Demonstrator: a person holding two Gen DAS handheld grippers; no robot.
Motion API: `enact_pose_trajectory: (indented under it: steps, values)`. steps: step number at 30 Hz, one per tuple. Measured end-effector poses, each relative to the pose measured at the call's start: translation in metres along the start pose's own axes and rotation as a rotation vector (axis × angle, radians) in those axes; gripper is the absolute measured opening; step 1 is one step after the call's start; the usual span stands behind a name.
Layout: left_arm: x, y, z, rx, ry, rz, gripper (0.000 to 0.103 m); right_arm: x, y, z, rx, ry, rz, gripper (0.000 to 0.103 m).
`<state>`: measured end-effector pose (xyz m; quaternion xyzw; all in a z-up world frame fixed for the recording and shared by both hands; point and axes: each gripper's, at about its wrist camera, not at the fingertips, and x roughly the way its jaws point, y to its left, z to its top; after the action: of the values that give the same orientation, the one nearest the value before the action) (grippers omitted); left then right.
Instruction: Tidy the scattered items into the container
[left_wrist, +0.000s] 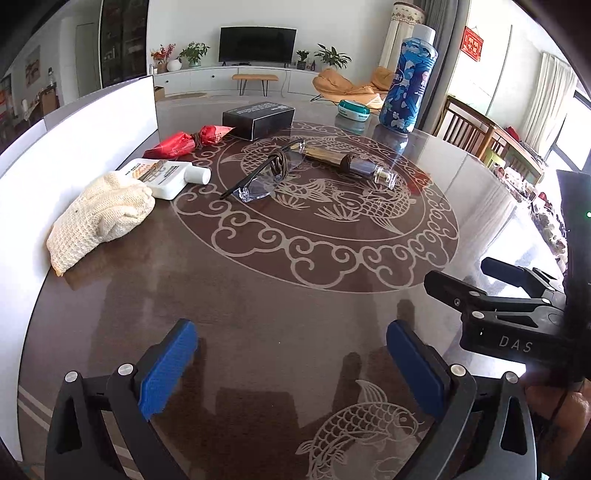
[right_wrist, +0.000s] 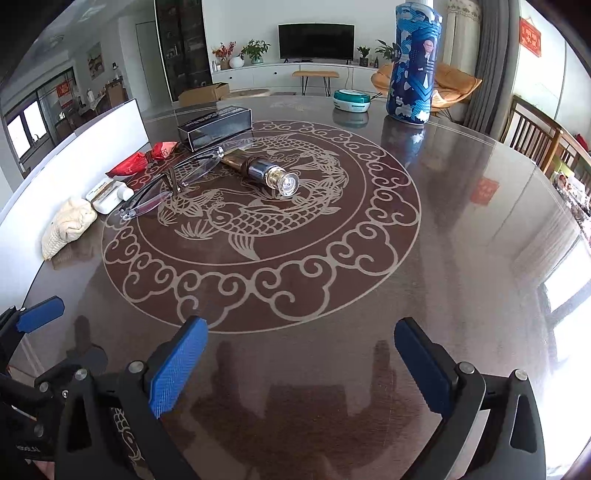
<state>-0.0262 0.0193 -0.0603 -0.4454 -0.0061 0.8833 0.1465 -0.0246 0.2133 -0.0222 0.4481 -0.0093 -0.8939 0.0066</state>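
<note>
Left tool (left_wrist: 291, 363): jaws fully spread, nothing between the blue pads (left_wrist: 164, 373), hanging over bare table (left_wrist: 258, 314) at 6 o'clock. Right tool (right_wrist: 301, 363): same, jaws wide, empty, no contact visible with anything. Each tool shows at the edge of the other's view, side by side.

Scattered items sit further out, 10 to 12 o'clock:
- cream knit glove (left_wrist: 101, 218) at 10 o'clock, beside the white panel (left_wrist: 74, 147) along the table's left edge
- white bottle (left_wrist: 162, 177) just beyond, touching the glove
- clear glasses (left_wrist: 266, 177) near the middle of the fish motif, brown cord wound round one arm
- brown-and-blue cylinder with clear end (left_wrist: 351, 164) just right of the glasses
- red wrapped packet (left_wrist: 188, 142) at 11 o'clock
- black box (left_wrist: 258, 120) behind it, 12 o'clock
- teal-and-white lidded case (left_wrist: 354, 109) at 1 o'clock, shut, contents can't tell
- tall blue patterned canister (left_wrist: 408, 77) upright beside it, capped, contents can't tell

Can't tell which one is the target container.
</note>
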Motion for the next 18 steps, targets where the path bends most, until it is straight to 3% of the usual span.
enact_pose_trajectory:
  steps: [5, 18]
  values:
    - [0.0034, 0.0054, -0.0005, -0.026, -0.003, -0.014, 0.103, 0.0033, 0.0037, -0.0058, 0.003, 0.003, 0.002, 0.101]
    - [0.0077, -0.0046, -0.002, 0.025, -0.007, 0.052, 0.103, 0.0037, 0.0014, -0.0067, 0.028, 0.004, -0.004, 0.102]
